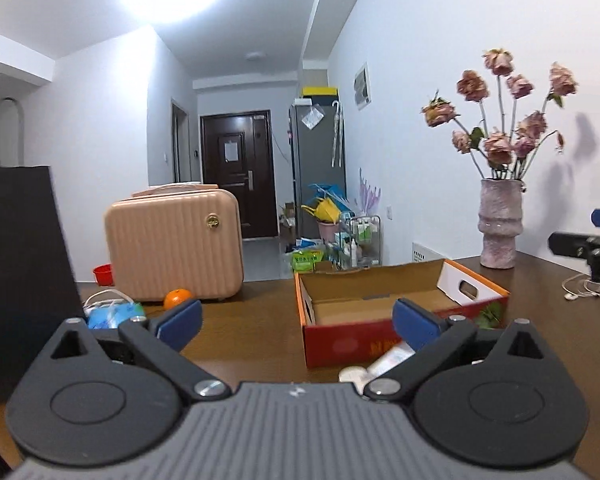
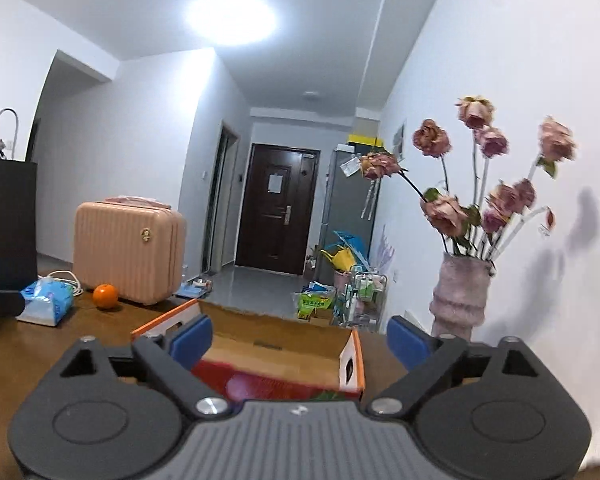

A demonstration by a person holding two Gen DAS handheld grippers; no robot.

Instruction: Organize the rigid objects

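An open cardboard box with red and orange sides sits on the brown table; it also shows in the right wrist view. A white tube lies on the table in front of the box, partly hidden by my left gripper's right finger. My left gripper is open and empty, just before the box's near left corner. My right gripper is open and empty, above the box's near side. An orange lies by the suitcase, and shows in the right wrist view too.
A pink suitcase stands at the table's far left, a blue tissue pack beside it. A pink vase of dried roses stands at the far right by the wall. A black box is at left. White cables lie at right.
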